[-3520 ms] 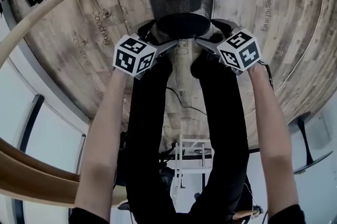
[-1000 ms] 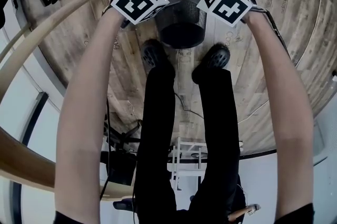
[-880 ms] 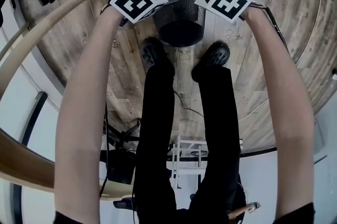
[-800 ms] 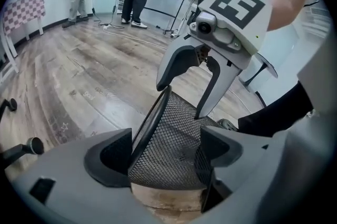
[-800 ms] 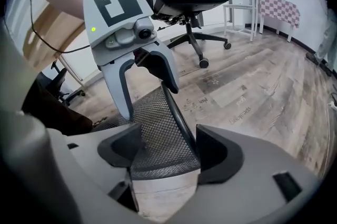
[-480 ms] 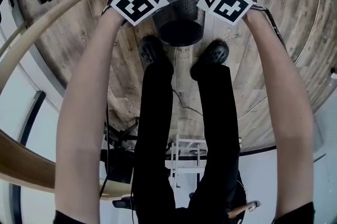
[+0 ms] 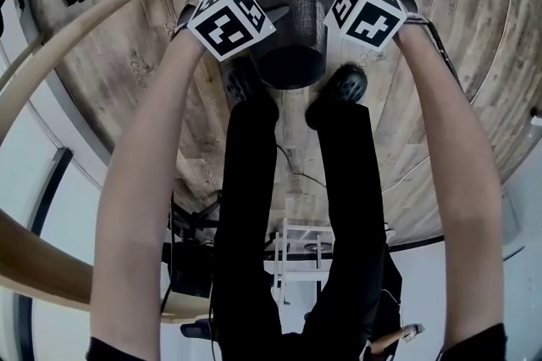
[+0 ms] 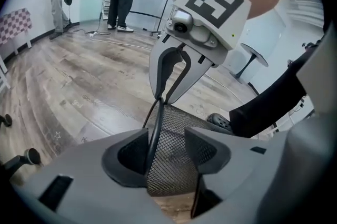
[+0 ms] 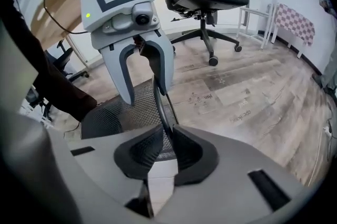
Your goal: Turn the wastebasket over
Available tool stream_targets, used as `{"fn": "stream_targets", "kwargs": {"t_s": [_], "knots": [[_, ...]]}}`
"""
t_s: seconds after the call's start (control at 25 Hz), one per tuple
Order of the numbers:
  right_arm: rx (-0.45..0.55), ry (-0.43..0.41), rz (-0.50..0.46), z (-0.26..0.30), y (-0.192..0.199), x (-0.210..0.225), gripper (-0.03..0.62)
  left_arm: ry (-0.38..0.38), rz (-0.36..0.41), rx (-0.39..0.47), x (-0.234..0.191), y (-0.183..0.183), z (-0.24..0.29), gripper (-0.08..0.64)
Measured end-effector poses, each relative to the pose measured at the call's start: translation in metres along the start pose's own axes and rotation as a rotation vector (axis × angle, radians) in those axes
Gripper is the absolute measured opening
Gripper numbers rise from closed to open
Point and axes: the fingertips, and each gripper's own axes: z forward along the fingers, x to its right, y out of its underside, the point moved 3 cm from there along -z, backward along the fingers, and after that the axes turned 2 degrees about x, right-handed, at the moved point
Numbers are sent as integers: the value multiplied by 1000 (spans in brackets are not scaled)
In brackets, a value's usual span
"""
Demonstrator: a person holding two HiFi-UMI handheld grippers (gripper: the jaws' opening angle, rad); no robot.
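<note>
A pale plank floor (image 7: 423, 54) lies under everything, and the person's black-trousered legs (image 7: 292, 207) run up to two dark shoes (image 7: 340, 86). The wastebasket (image 7: 296, 16) sits between the two sets of jaws, just beyond the shoes. It is a round black wire-mesh bin, see-through in the wall and tapering from a wide mouth to a narrower, darker solid base (image 7: 292, 67) on the side nearest the shoes. A thin black wire rim (image 8: 154, 131) edges the mouth. Whether it stands upright or leans cannot be told. The left gripper (image 8: 166, 152) has the rim and a strip of mesh between its jaws, which are closing. The wire lies against one pad, and a clear gap remains to the other. Opposite it across the mouth, the right gripper (image 9: 168, 149) has its jaws closing too, nearly together, and pinches the rim wire, with mesh showing just behind the pads.
</note>
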Motion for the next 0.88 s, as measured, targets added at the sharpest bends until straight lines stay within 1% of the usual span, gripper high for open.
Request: {"fn": "stream_targets", "kwargs": {"t_s": [0.12, 0.24, 0.36, 0.44, 0.64, 0.76, 0.88], "knots": [[-6, -18, -66, 0, 0, -6, 69, 56, -28, 2, 3, 3, -1, 200], [-27, -65, -120, 1, 1, -16, 66, 139, -63, -15, 7, 8, 0, 169], [-44, -113, -173, 3, 0, -22, 63, 226, -100, -45, 11, 13, 1, 150], [-44, -120, -190, 3, 0, -22, 61, 263, -110, -47, 10, 13, 2, 143], [-32, -92, -175, 2, 2, -21, 61, 297, -101, -51, 11, 8, 1, 114], [-35, -98, -176, -2, 4, -27, 61, 318, -123, -45, 20, 5, -1, 88], [-35, -105, -198, -10, 0, -33, 61, 316, -118, -37, 26, 4, -8, 81]]}}
